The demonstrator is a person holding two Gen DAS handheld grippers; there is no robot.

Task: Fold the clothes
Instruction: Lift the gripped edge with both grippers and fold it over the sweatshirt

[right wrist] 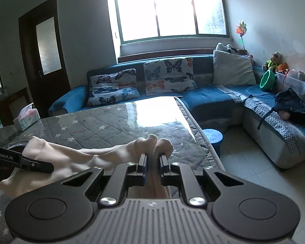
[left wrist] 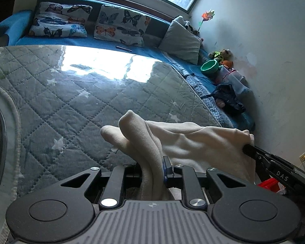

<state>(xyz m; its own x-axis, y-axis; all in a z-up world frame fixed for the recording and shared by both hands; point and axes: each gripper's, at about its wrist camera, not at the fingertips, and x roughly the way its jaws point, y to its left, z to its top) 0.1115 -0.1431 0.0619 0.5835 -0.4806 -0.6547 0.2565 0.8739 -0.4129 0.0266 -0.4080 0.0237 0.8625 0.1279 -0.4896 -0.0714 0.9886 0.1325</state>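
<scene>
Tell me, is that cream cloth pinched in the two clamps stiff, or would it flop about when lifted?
Probably floppy: the cream cloth sags and wrinkles between the left gripper and right gripper. It looks soft and fleecy, so likely light and not slippery. Its loose ends bulge past the fingers, so they would likely dangle.

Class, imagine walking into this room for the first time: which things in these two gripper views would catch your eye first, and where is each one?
First, the cream garment, stretched above the quilted grey table cover between the left gripper and the right gripper, both shut on bunched cloth. Behind the table, the butterfly pillows stand out on the blue sofa under the bright window. The green bowl sits on the sofa's right end.
</scene>
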